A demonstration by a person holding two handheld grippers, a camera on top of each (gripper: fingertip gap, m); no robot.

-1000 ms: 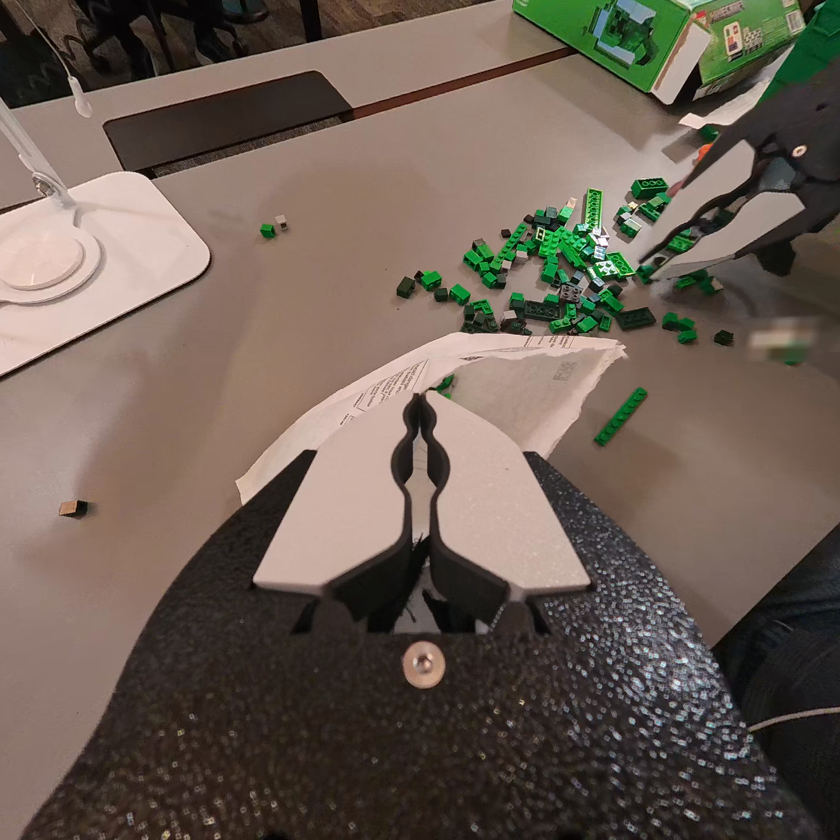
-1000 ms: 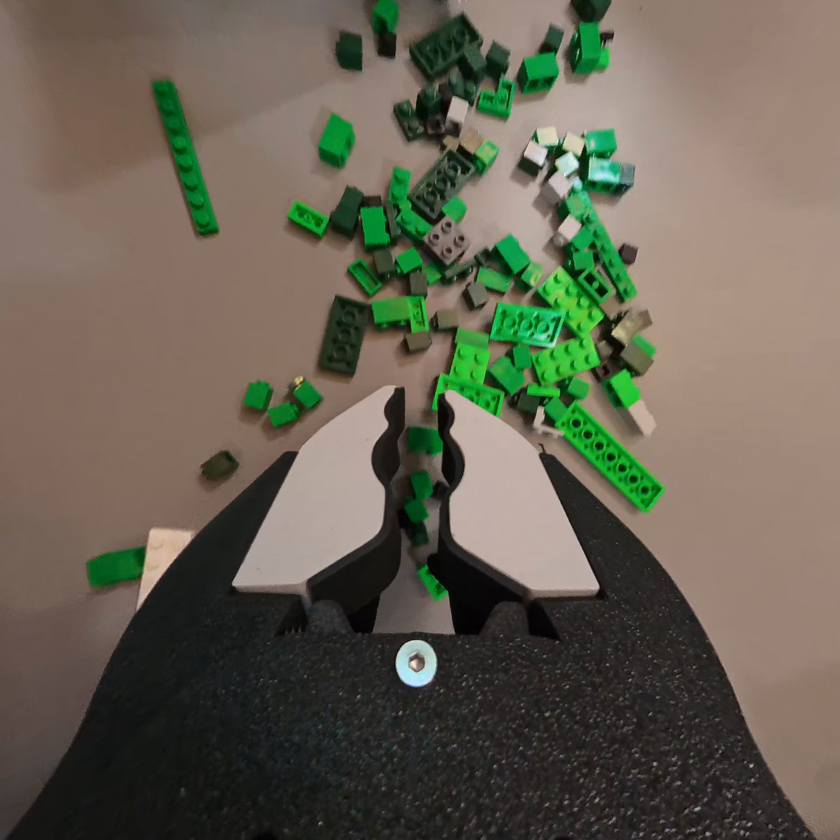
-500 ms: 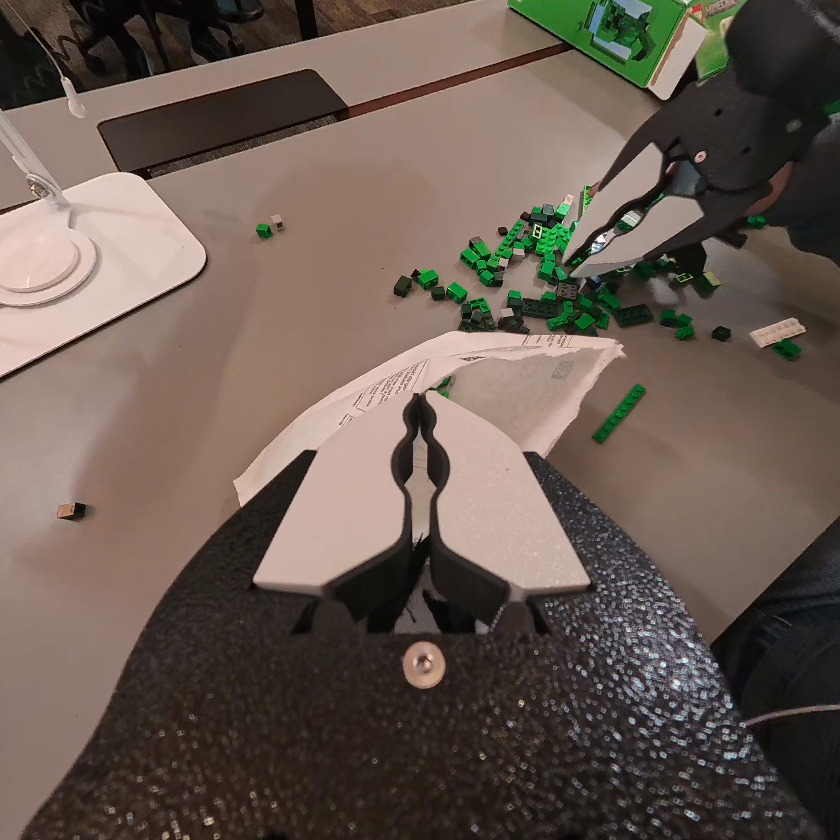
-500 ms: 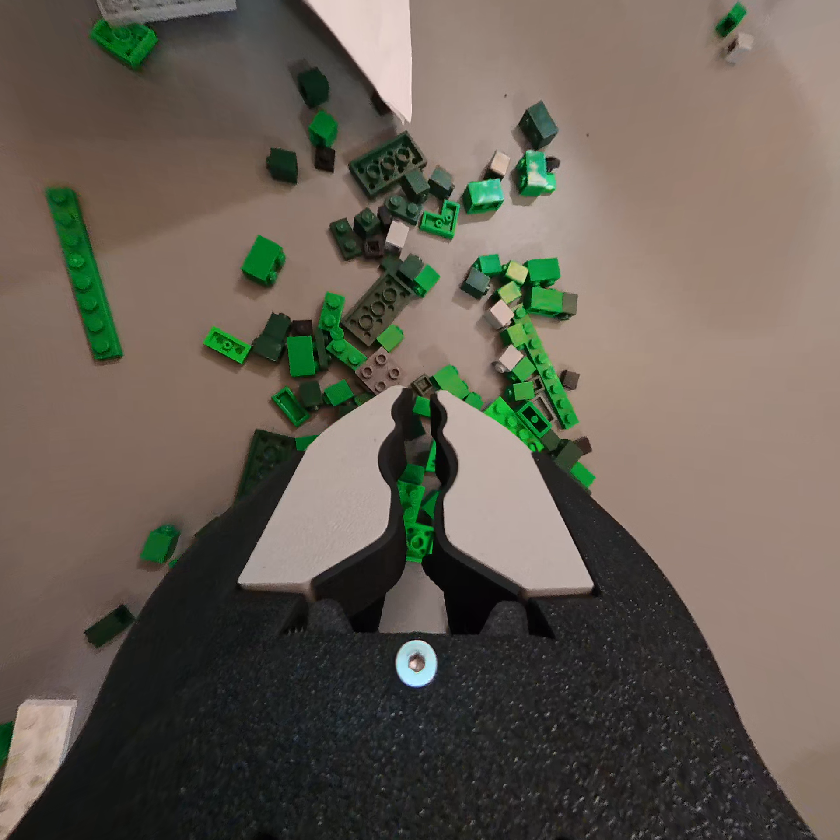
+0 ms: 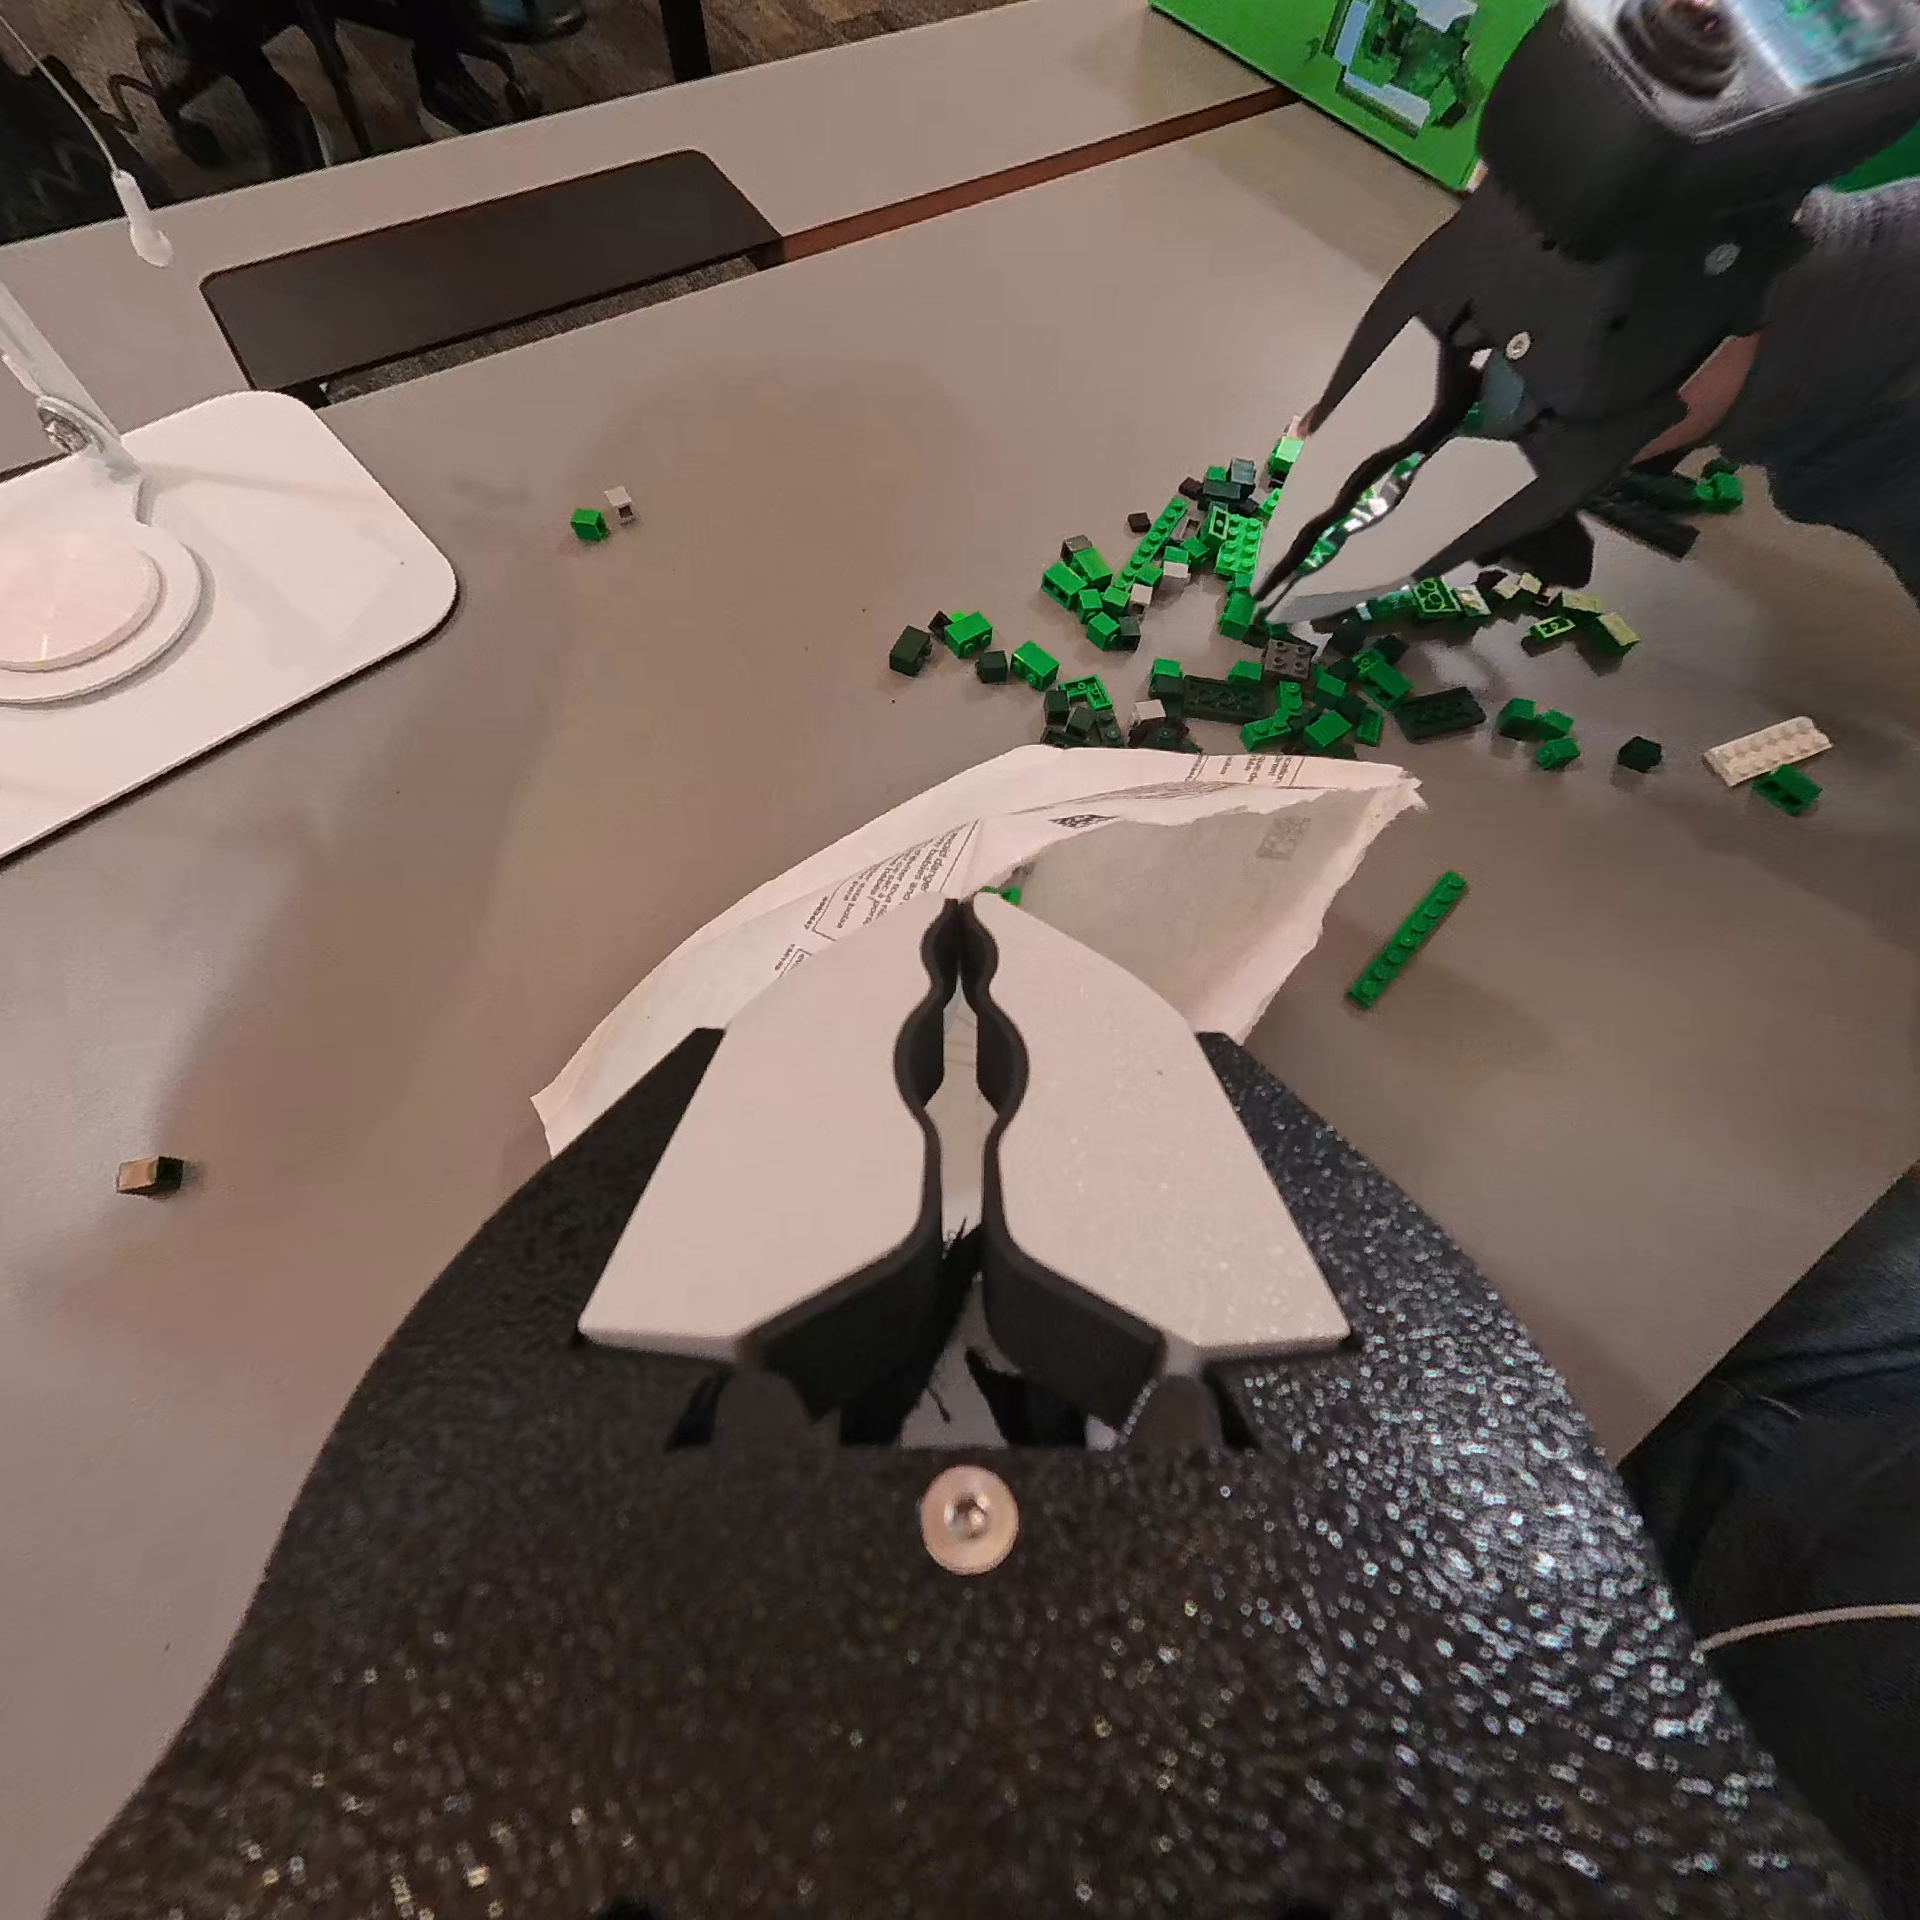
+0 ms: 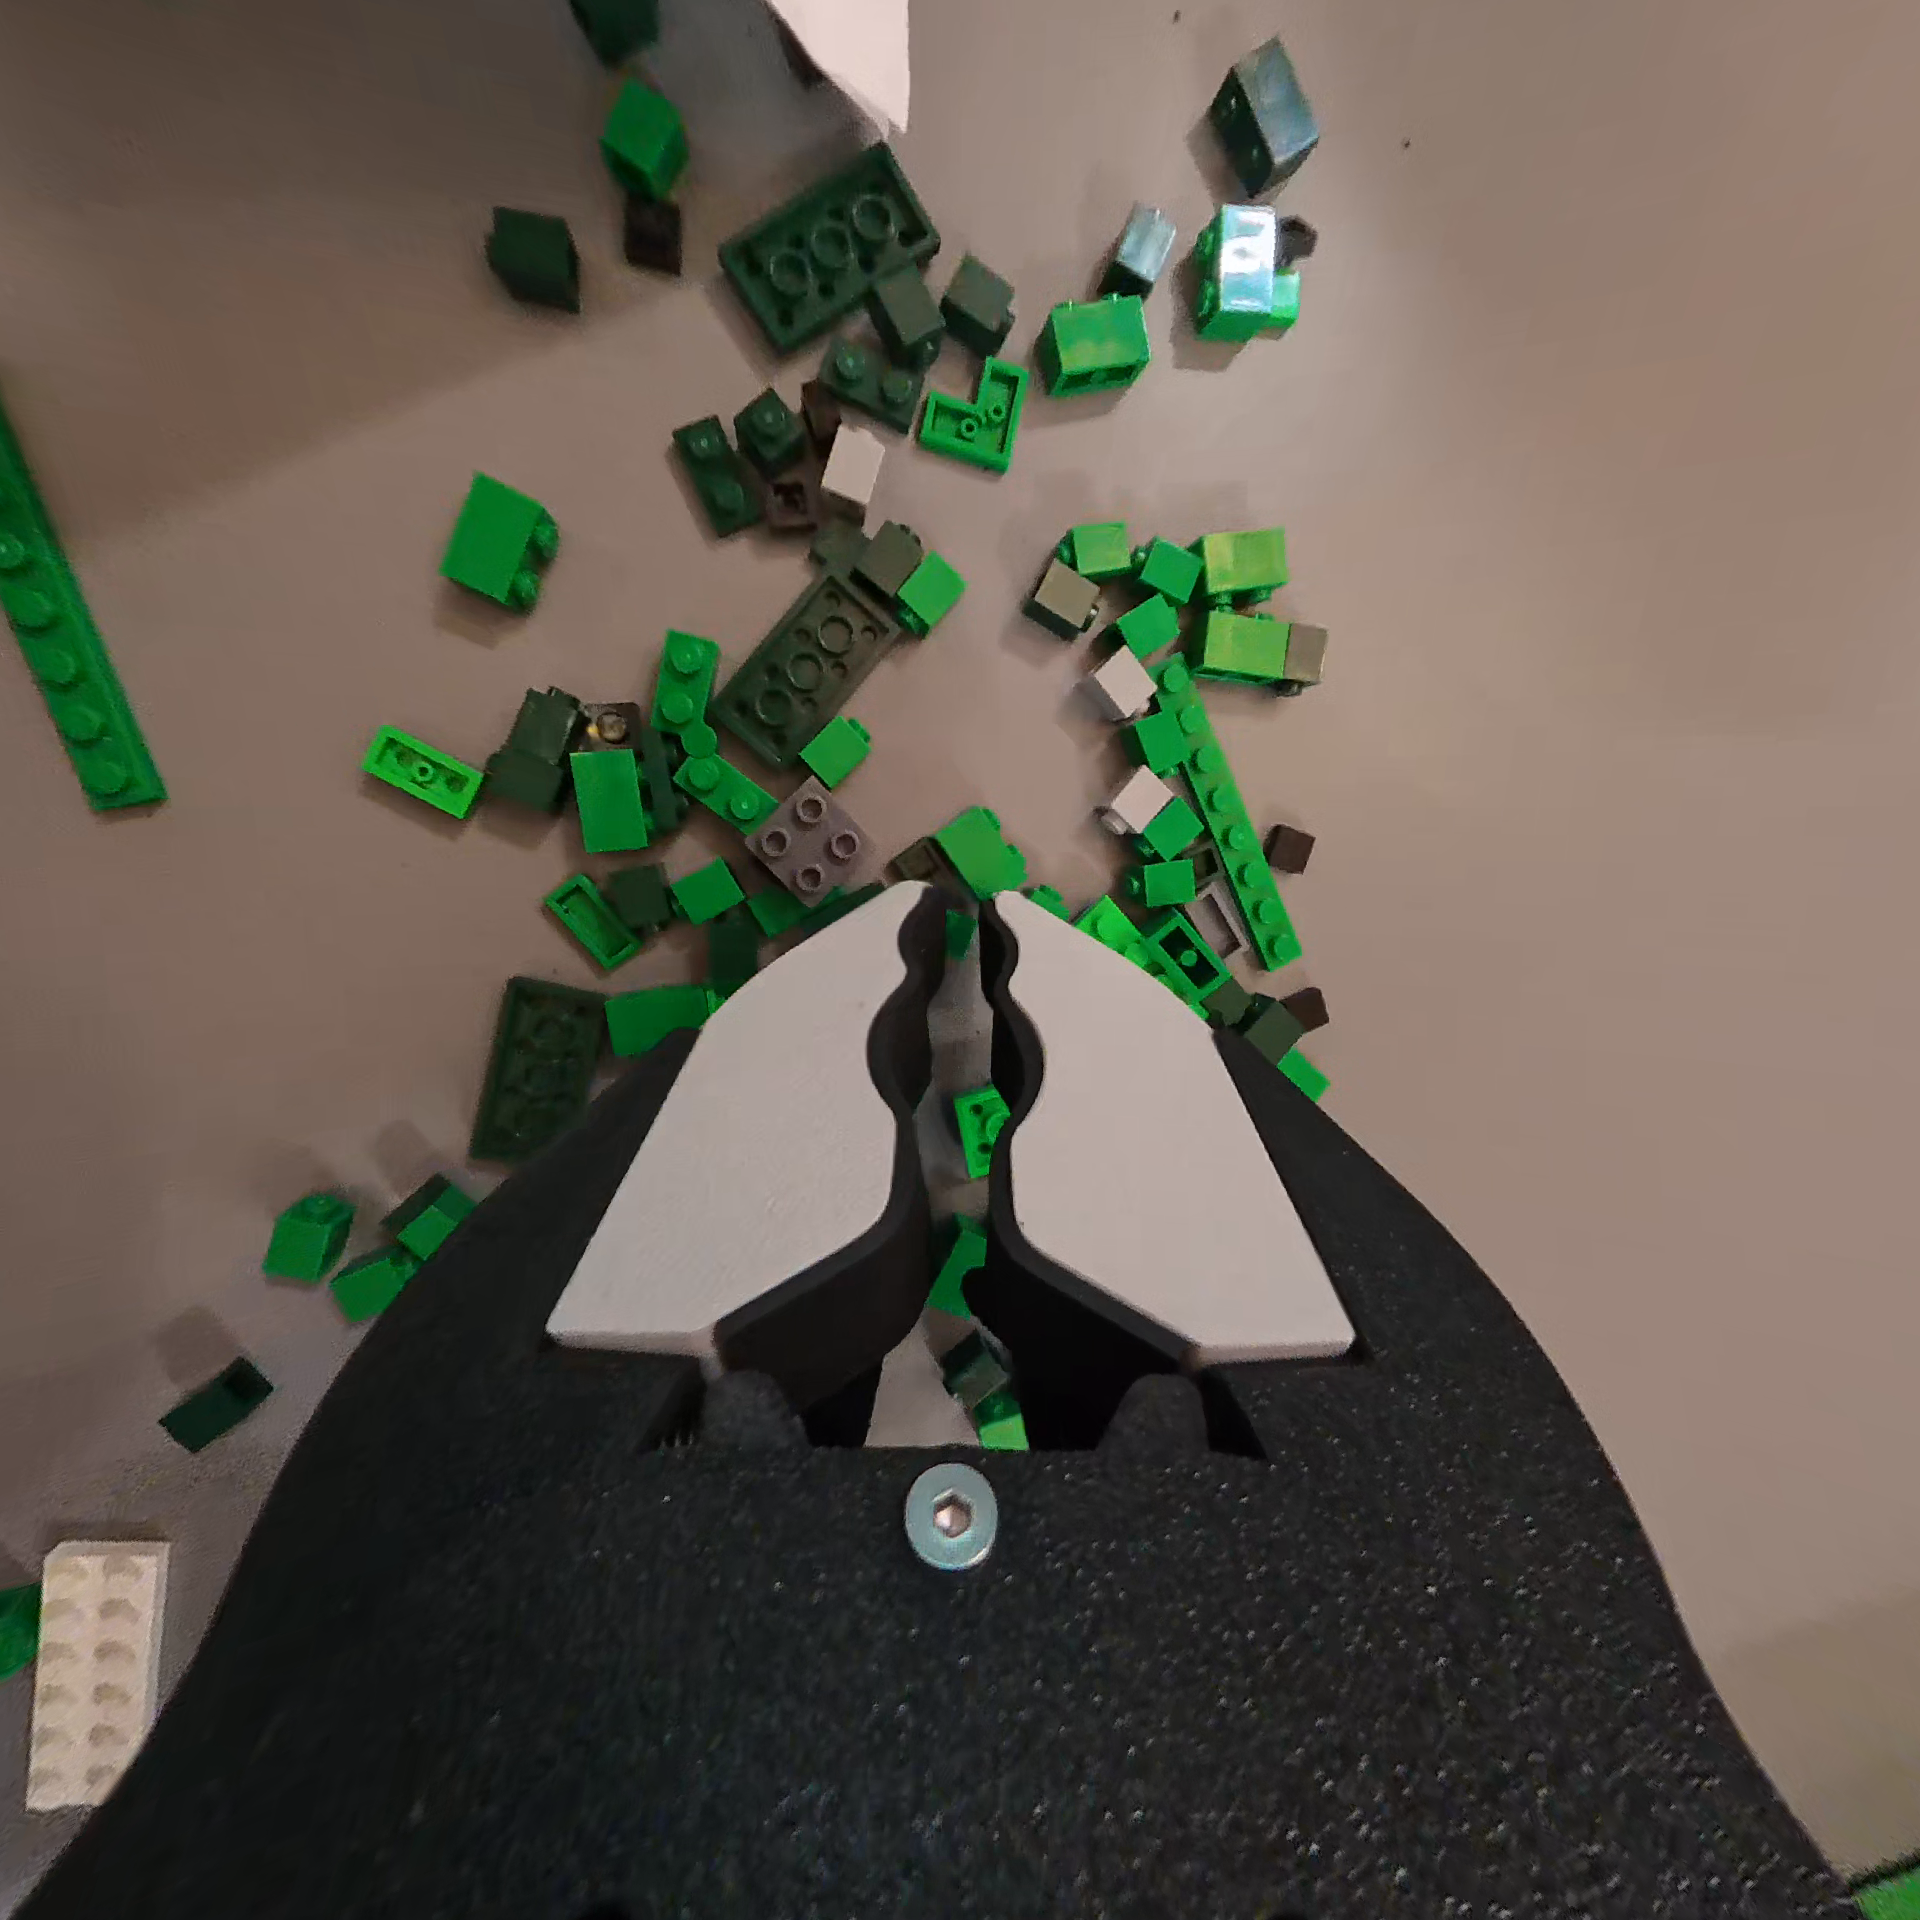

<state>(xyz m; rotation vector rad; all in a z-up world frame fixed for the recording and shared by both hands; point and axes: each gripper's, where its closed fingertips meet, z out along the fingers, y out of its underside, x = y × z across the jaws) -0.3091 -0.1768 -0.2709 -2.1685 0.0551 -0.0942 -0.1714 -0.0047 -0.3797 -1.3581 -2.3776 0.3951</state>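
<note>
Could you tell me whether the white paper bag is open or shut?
Open: the white paper bag gapes at its torn mouth, toward the green bricks.

A: What can't we make out here?

B: The right hand-held gripper [image 6: 964, 914] covers part of the brick pile [image 6: 831, 665], so whether its tips pinch a brick, I cannot tell.

A: And the edges?

B: The green box [image 5: 1351, 73] is cut off at the top, the long green plate [image 6: 62, 644] at the left. The white paper bag [image 5: 1091, 883] sits partly behind the left hand-held gripper [image 5: 961, 914].
</note>
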